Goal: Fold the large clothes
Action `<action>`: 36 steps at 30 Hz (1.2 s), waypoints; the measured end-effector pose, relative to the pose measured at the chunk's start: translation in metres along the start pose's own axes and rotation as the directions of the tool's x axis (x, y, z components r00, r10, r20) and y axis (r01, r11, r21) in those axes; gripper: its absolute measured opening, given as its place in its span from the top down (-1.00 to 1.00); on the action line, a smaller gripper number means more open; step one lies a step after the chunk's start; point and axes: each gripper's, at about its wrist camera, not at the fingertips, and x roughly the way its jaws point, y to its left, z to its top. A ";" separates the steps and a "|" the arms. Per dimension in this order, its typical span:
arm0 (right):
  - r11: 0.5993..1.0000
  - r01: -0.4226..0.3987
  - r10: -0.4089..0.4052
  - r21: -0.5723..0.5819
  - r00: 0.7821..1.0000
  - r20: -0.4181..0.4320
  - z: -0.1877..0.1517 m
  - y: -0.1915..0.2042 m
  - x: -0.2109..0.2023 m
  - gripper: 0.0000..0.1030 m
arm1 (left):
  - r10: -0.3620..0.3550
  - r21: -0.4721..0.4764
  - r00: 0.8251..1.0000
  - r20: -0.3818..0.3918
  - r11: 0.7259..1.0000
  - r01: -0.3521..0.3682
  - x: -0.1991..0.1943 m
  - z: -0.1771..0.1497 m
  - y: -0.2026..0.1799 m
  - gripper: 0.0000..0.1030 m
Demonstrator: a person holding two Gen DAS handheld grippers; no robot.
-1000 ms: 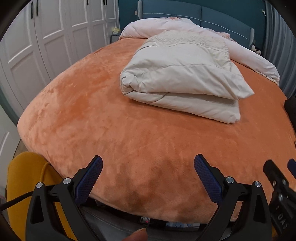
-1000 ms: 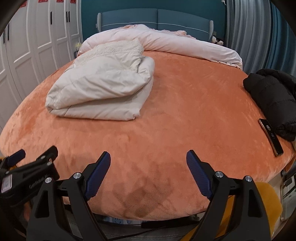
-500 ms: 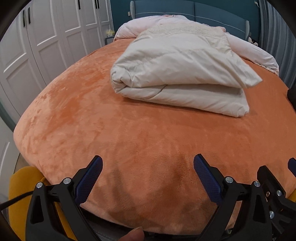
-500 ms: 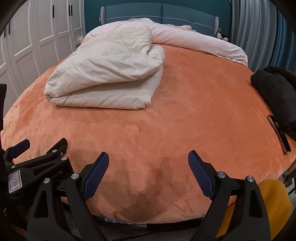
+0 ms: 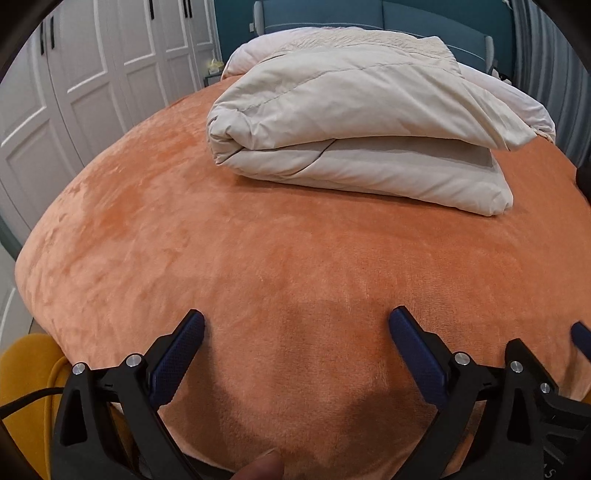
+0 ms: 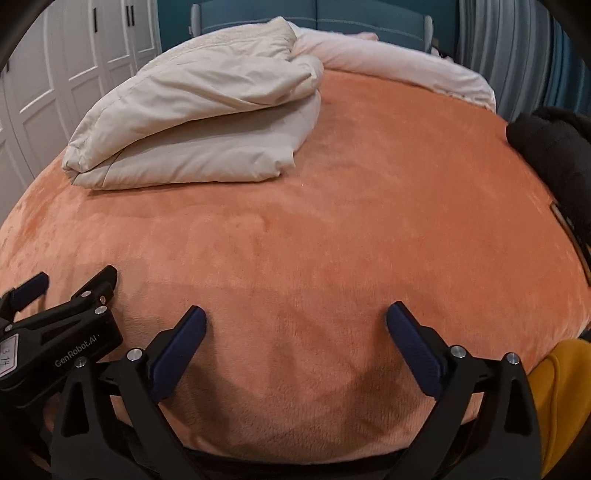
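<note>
Folded cream padded coat [image 5: 354, 122] lies in a thick bundle on the orange plush bed cover [image 5: 258, 258], toward the far left part of the bed, with a pale pink duvet [image 6: 399, 70] bunched behind it by the blue headboard [image 6: 314, 18]. Both grippers hover over the near edge of the bed, well apart from the coat: the left gripper [image 5: 295, 339] and the right gripper [image 6: 295, 332] each have their blue-padded fingers spread wide, grasping nothing. A black jacket [image 6: 550, 147] sits at the right edge.

Plush orange blanket [image 5: 258, 258], matt cream coat [image 5: 362, 110]
</note>
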 end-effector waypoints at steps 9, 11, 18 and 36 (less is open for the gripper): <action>1.000 0.002 -0.002 0.012 0.999 0.036 0.005 0.002 0.011 -0.91 | -0.007 -0.010 0.999 0.032 1.000 0.007 0.010 0.007 0.002 -0.90; 1.000 0.003 -0.003 0.013 0.999 0.036 0.006 0.003 0.012 -0.91 | -0.006 -0.011 0.999 0.036 1.000 0.006 0.011 0.008 0.002 -0.90; 1.000 0.005 -0.005 0.011 0.999 0.040 0.007 0.001 0.012 -0.91 | -0.004 -0.013 0.999 0.039 1.000 0.005 0.012 0.008 0.001 -0.90; 1.000 0.000 -0.001 0.016 0.999 0.041 0.007 0.001 0.014 -0.91 | -0.002 -0.017 0.999 0.044 1.000 0.003 0.010 0.006 -0.002 -0.90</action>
